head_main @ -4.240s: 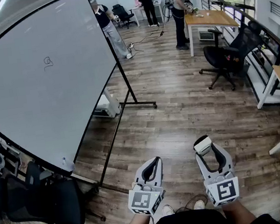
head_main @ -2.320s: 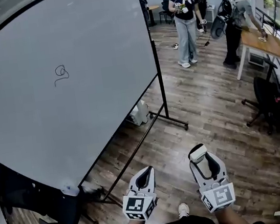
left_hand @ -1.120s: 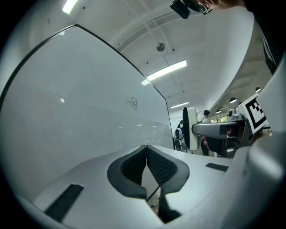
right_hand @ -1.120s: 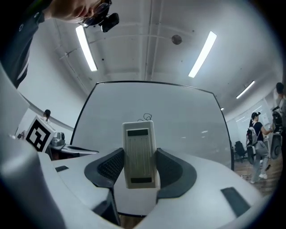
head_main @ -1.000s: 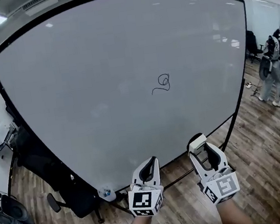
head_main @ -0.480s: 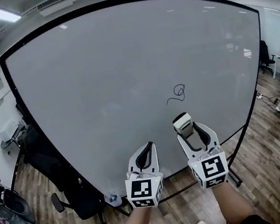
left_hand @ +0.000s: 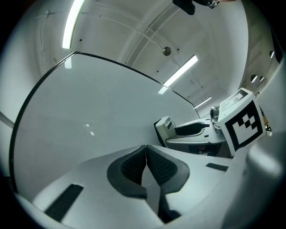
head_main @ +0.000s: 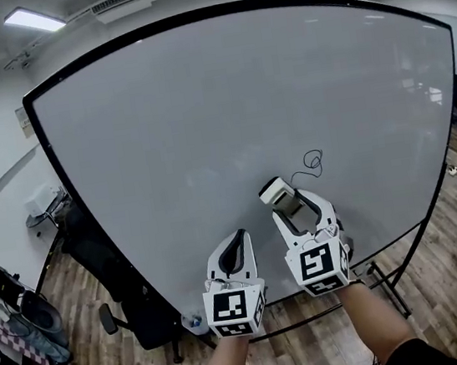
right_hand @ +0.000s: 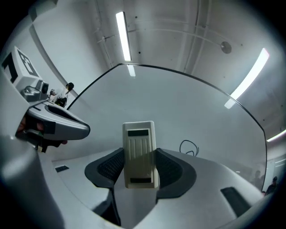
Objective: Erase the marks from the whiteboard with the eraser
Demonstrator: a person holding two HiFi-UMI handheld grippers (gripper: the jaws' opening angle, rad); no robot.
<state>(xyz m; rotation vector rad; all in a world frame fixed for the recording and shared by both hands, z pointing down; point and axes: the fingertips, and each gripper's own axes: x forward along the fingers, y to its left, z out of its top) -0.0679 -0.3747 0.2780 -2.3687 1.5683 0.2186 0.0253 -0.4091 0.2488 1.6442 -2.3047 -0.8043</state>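
A large whiteboard (head_main: 202, 114) fills the head view, with one small black scribble (head_main: 312, 162) right of centre. My right gripper (head_main: 287, 202) is shut on a cream eraser (head_main: 274, 190), raised close to the board just left of and below the scribble. In the right gripper view the eraser (right_hand: 140, 154) stands upright between the jaws, and the scribble (right_hand: 190, 147) lies to its right. My left gripper (head_main: 234, 254) hangs lower and to the left, shut with nothing between its pads (left_hand: 134, 167).
A black office chair (head_main: 124, 306) stands below the board's left lower corner. The board's stand (head_main: 386, 282) rests on the wooden floor. Clutter (head_main: 15, 313) lies at the far left.
My view has swung from the room round to face the whiteboard. The right gripper with the eraser has risen toward the scribble; the left has stayed low.
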